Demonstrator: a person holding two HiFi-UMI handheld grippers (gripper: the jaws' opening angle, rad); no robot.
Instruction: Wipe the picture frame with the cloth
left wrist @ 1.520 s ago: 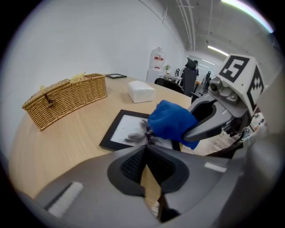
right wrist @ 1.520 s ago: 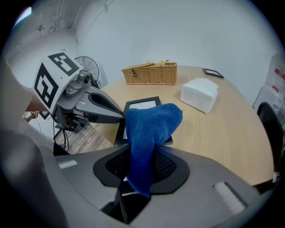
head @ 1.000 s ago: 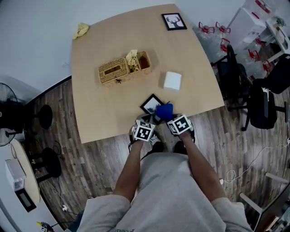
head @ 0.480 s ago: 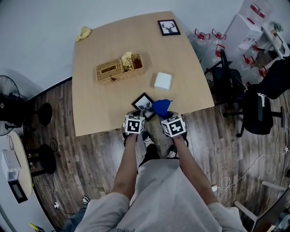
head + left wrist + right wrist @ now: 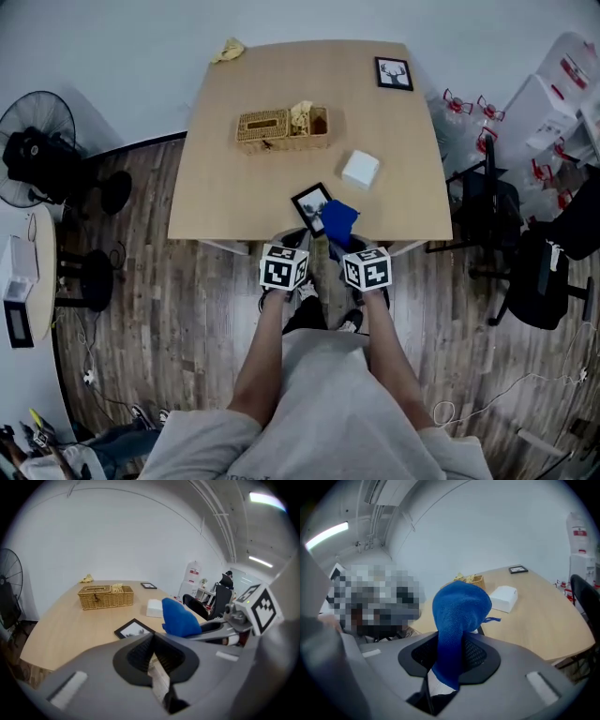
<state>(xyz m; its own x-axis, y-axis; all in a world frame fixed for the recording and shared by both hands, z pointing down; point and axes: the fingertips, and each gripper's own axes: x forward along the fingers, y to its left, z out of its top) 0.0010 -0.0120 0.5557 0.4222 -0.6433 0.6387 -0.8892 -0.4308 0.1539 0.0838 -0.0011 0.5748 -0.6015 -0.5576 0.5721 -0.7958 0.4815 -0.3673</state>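
For a clean wipe, the fingers of the right gripper [image 5: 446, 665], clamped on the bunched blue cloth [image 5: 459, 611], would likely need to press it flat onto the picture frame [image 5: 312, 206], which lies just beside it near the front edge of the surface [image 5: 394, 159]. The left gripper [image 5: 157, 665], its fingers pressed together on nothing, could steady the frame's rim.

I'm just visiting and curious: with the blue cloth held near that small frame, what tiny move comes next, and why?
Probably lower the right gripper slightly leftward, bringing the blue cloth down onto the near picture frame. Its jaws are shut on the cloth, which sits raised just right of the frame lying flat on the table.
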